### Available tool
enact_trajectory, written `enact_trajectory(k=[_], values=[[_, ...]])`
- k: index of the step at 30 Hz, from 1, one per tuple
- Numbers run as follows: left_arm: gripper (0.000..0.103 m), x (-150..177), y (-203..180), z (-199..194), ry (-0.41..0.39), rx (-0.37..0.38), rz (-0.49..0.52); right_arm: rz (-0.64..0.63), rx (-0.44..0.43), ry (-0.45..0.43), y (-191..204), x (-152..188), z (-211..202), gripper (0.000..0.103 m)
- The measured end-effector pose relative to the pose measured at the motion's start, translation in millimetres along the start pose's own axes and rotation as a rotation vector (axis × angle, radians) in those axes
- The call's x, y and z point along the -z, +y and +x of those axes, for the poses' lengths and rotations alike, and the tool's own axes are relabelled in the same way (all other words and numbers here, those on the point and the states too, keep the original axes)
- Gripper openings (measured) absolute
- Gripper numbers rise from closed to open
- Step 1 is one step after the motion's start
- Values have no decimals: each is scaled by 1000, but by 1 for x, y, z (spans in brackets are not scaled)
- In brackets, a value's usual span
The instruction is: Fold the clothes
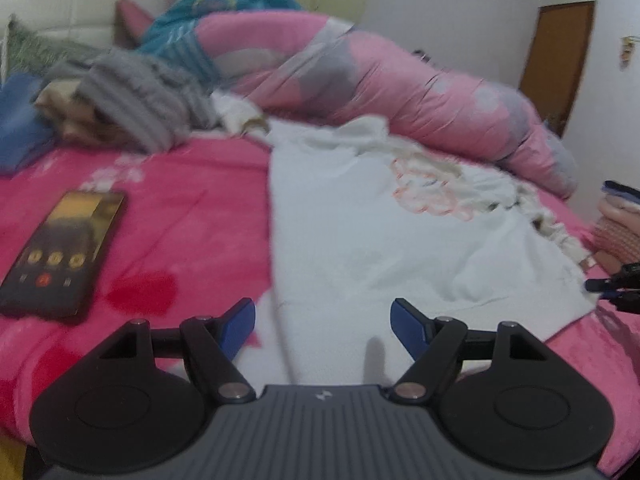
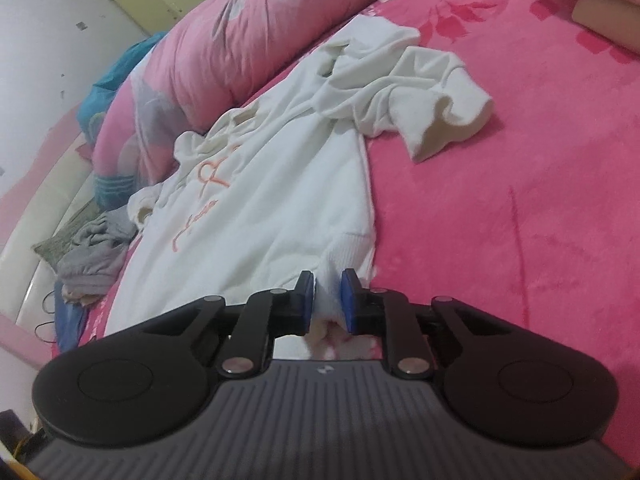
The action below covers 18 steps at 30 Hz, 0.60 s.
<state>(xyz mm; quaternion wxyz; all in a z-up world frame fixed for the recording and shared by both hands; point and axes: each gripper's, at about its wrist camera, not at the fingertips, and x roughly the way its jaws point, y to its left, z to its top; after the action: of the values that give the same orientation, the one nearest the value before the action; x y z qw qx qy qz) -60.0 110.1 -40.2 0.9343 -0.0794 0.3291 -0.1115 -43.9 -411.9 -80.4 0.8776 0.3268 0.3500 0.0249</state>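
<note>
White sweatshirt (image 2: 272,216) flat, collar toward pink quilt (image 2: 248,36)

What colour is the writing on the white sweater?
The writing on the white sweater is orange-pink, clearest in the right wrist view.

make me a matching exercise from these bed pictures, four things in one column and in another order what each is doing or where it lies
1. phone
2. white sweatshirt
3. left gripper
4. right gripper

A. clamped on a white hem
B. jaws open, nothing between them
C. spread out on the pink bedspread, one sleeve crumpled
D. lying flat, screen lit

Pairs: 1-D, 2-C, 3-B, 4-A
</note>
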Motion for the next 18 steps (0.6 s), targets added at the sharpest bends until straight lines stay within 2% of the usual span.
enact_trajectory(k=[2,3,4,7,11,13,18], values=[[68,2,5,4,27,-6,-33,-2,6,-5,2,-1,1,6],[62,3,6,4,25,-7,-43,-5,2,-19,4,0,-2,5],[51,3,6,3,24,-2,-52,-8,-3,-35,7,0,-5,4],[29,4,10,2,34,30,-85,-10,-27,-112,17,1,-27,4],[18,6,15,2,34,46,-111,33,-60,-186,22,6,-64,3],[9,7,18,3,33,52,-131,25,-42,-179,23,12,-70,3],[4,0,24,-11,-7,78,-164,68,-11,-166,20,19,-68,2]])
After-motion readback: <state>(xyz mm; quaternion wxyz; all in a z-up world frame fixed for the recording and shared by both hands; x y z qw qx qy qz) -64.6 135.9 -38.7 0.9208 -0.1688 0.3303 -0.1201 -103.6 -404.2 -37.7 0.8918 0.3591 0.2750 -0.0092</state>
